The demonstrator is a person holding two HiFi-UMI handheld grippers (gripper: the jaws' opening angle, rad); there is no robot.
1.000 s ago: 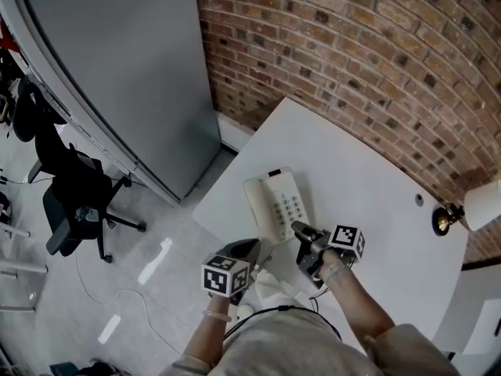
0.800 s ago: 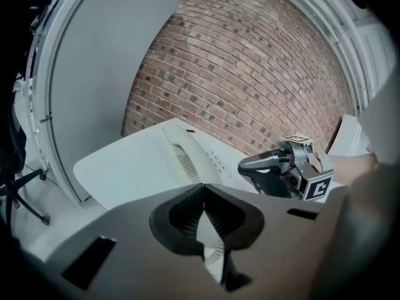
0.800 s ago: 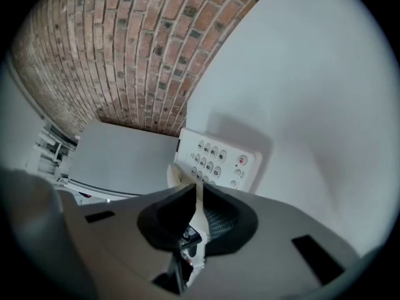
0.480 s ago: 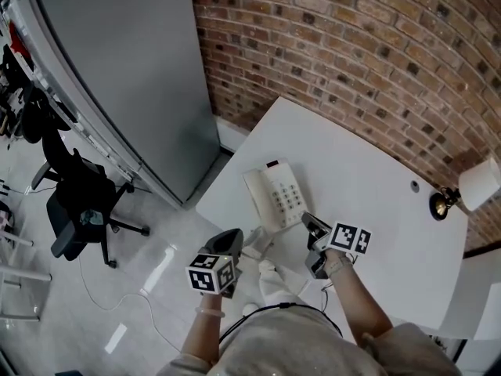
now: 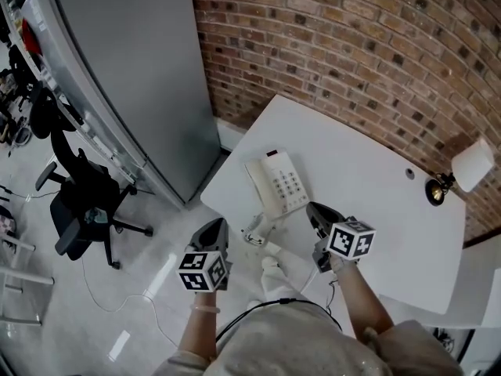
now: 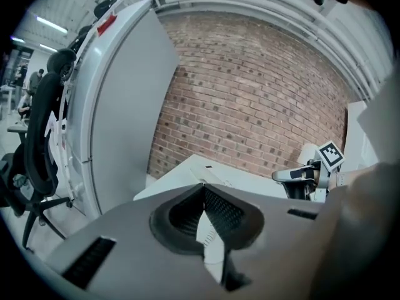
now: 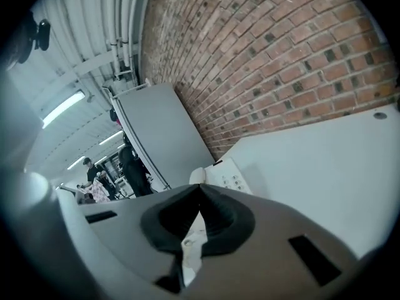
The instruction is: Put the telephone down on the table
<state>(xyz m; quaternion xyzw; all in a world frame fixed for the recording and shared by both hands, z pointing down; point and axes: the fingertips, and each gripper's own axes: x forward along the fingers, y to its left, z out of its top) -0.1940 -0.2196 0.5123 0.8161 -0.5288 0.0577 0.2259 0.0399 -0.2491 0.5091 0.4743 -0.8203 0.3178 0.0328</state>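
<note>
From my feed, far left on the floor stands a black office chair (image 5: 78, 210), and beside it a tall grey cabinet (image 5: 133, 77) runs back to the brick wall (image 5: 352, 45). My left gripper (image 5: 218, 227) hangs over the floor, off the near left edge of the white table (image 5: 368, 178); its jaws are pressed together with nothing between them. The telephone (image 5: 278, 182) lies flat on the table near that edge, keypad up, handset in its cradle along the left side, and neither gripper touches it. My right gripper (image 5: 315, 210) sits just right of the phone's near end, over the table's front edge, its jaws closed tight on nothing. At the far right a white-shaded lamp (image 5: 470, 167) stands at the table's edge by the wall
</note>
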